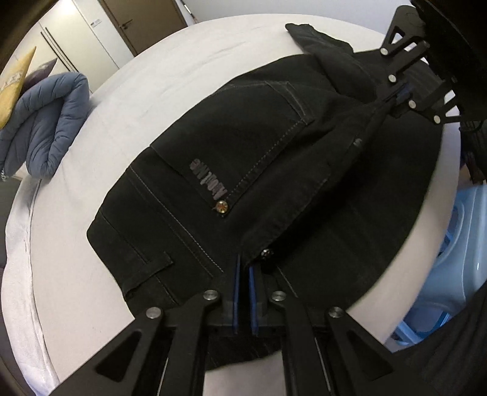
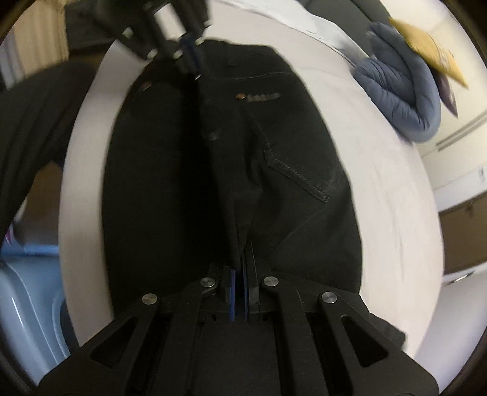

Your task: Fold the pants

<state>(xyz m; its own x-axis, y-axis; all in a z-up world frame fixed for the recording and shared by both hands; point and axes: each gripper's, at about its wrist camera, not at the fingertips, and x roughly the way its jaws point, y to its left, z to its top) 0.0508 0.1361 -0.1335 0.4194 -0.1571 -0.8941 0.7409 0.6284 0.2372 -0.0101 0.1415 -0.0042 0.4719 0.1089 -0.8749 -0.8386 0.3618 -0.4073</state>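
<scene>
White bed (image 1: 91, 128) fills both views, and black pants (image 1: 243, 146) lie on it between the two tongs. Left tongs (image 1: 244, 274) pinch the waist at the middle seam. Right tongs (image 2: 240, 274) pinch the same ridge at the far end. A blue jacket (image 1: 45, 121) sits well off to the side. To fold well, both tongs should likely lift together and keep the ridge tight.

You are working over a bed with a white sheet (image 1: 127, 100). At its far side lies a folded blue-grey quilted blanket (image 1: 45, 121) beside a yellow cushion (image 1: 16, 82). Behind them stand a brown door (image 1: 143, 21) and white wardrobe panels (image 1: 79, 39); a pale blue plastic basket (image 1: 447, 274) sits beside the bed.
</scene>
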